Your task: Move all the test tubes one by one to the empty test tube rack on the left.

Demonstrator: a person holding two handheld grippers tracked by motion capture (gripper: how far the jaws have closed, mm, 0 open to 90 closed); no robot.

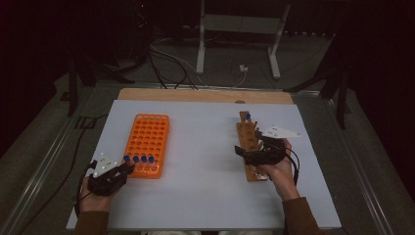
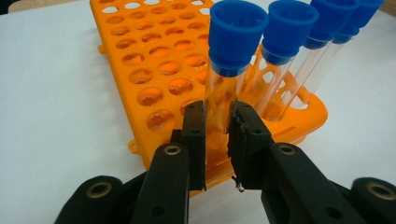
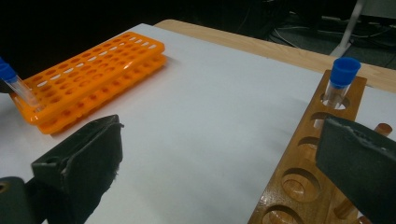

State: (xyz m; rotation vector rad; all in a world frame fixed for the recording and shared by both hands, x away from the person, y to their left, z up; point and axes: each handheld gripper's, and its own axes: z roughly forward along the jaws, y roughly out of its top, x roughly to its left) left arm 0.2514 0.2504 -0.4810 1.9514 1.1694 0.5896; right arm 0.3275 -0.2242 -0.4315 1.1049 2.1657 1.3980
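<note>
An orange tube rack (image 1: 148,142) lies left of centre on the white mat. Several clear tubes with blue caps (image 1: 139,159) stand in its near row. My left gripper (image 1: 125,169) is at the rack's near left corner. In the left gripper view its jaws (image 2: 217,126) are shut on the glass of the leftmost tube (image 2: 233,51), which stands in its hole. A wooden rack (image 1: 248,142) lies to the right, with one blue-capped tube (image 1: 248,117) at its far end. My right gripper (image 1: 244,152) hovers open over the wooden rack's (image 3: 303,177) near half, with nothing between its jaws.
The white mat (image 1: 205,171) covers a wooden tabletop whose bare far edge (image 1: 205,94) shows. Cables and a metal stand's legs (image 1: 200,49) are on the floor beyond. Most holes of the orange rack (image 2: 149,60) stand unfilled.
</note>
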